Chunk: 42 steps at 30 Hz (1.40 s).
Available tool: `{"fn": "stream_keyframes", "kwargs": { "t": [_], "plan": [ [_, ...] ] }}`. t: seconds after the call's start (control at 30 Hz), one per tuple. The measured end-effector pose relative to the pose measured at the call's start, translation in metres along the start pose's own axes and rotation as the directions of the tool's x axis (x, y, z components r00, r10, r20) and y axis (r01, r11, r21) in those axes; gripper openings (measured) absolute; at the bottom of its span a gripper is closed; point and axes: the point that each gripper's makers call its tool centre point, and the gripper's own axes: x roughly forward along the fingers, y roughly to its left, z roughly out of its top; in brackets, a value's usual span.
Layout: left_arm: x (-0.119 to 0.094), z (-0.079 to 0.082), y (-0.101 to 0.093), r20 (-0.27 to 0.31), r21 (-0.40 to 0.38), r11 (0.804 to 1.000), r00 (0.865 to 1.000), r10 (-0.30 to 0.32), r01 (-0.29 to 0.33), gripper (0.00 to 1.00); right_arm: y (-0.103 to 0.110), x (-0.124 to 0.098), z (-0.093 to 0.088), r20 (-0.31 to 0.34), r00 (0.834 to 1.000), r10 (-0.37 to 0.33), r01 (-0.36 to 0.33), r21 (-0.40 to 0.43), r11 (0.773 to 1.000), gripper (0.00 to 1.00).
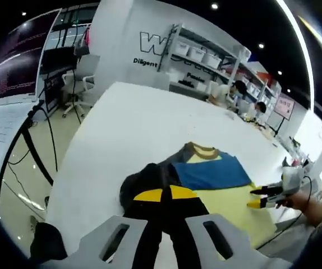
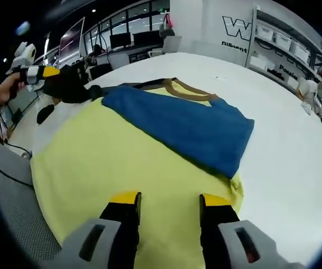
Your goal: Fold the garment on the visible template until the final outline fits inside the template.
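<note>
Left gripper view, we held the left gripper [image 1: 165,194] clamped on the garment's [image 2: 178,126] dark sleeve [image 1: 144,185], right gripper [image 2: 165,197] parted over the yellow template [image 2: 105,168].

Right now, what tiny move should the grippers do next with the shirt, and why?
Probably the left gripper should carry the dark sleeve it pinches over onto the blue part. That sleeve is lifted at the shirt's far side, while the rest lies flat on the yellow template. The right gripper hovers open over the template.
</note>
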Motion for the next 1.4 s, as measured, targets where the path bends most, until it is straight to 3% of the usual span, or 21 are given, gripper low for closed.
{"fn": "stream_keyframes", "kwargs": {
  "t": [0.03,0.13,0.17,0.33,0.47,0.57,0.67,0.87,0.9,0.93,1.07,1.1,1.23,1.27,1.33,1.4],
  "plan": [
    [-0.001,0.004,0.003,0.014,-0.015,1.000,1.000,-0.002,0.002,0.00,-0.001,0.000,-0.001,-0.012,1.000,-0.005,0.005,-0.039,0.999,0.37],
    [-0.003,0.018,0.019,0.047,-0.054,0.998,0.999,0.016,-0.013,0.00,-0.002,-0.001,-0.002,-0.017,1.000,-0.014,0.014,0.028,1.000,0.38],
    [-0.004,0.019,0.022,0.047,-0.057,0.998,0.999,0.022,-0.019,0.00,-0.001,-0.001,-0.001,-0.020,1.000,-0.002,0.002,-0.025,1.000,0.38],
    [-0.007,0.029,0.041,0.058,-0.058,0.996,0.996,0.072,-0.069,0.00,-0.002,-0.001,-0.002,-0.015,1.000,0.008,-0.008,-0.025,1.000,0.39],
    [-0.014,0.038,0.076,0.052,-0.043,0.981,0.980,0.193,-0.191,0.00,-0.001,-0.001,-0.001,-0.010,1.000,0.020,-0.021,-0.040,0.999,0.39],
    [-0.016,0.037,0.087,0.032,-0.048,0.971,0.971,0.236,-0.234,0.00,-0.001,-0.002,-0.001,-0.012,1.000,0.025,-0.026,-0.049,0.998,0.39],
    [-0.022,0.037,0.110,0.004,0.061,0.940,0.942,0.335,-0.335,0.00,-0.001,-0.002,-0.002,-0.013,0.999,0.035,-0.036,-0.062,0.997,0.39],
    [-0.025,0.039,0.127,-0.019,0.095,0.914,0.918,0.397,-0.394,0.00,-0.001,-0.002,-0.002,-0.016,0.999,0.045,-0.046,-0.073,0.996,0.39],
    [-0.029,0.038,0.136,-0.035,0.122,0.891,0.895,0.445,-0.438,0.00,-0.001,-0.003,-0.003,-0.015,0.999,0.048,-0.049,-0.075,0.996,0.39],
    [-0.028,0.037,0.140,-0.041,0.146,0.881,0.887,0.460,-0.450,0.00,-0.001,-0.003,-0.002,-0.014,0.999,0.049,-0.050,-0.078,0.996,0.39],
    [-0.024,0.036,0.146,-0.044,0.177,0.870,0.879,0.475,-0.461,0.00,-0.001,-0.003,-0.003,-0.014,0.998,0.056,-0.057,-0.087,0.995,0.39],
    [-0.025,0.034,0.152,-0.062,0.203,0.854,0.864,0.500,-0.480,0.00,-0.001,-0.003,-0.003,-0.013,0.998,0.059,-0.060,-0.091,0.994,0.39],
    [-0.025,0.030,0.161,-0.083,0.211,0.834,0.840,0.536,-0.510,0.00,-0.001,-0.003,-0.004,-0.015,0.998,0.060,-0.061,-0.090,0.994,0.39],
    [-0.025,0.030,0.160,-0.083,0.204,0.839,0.845,0.528,-0.504,0.00,-0.002,-0.003,-0.004,-0.015,0.998,0.060,-0.061,-0.090,0.994,0.39],
    [-0.019,0.032,0.148,-0.072,0.135,0.881,0.882,0.465,-0.453,0.00,-0.002,-0.003,-0.004,-0.014,0.998,0.061,-0.062,-0.090,0.994,0.39],
    [-0.016,0.033,0.142,-0.071,0.079,0.906,0.904,0.421,-0.416,0.00,-0.002,-0.003,-0.004,-0.014,0.998,0.061,-0.062,-0.089,0.994,0.39]
  ]
}}
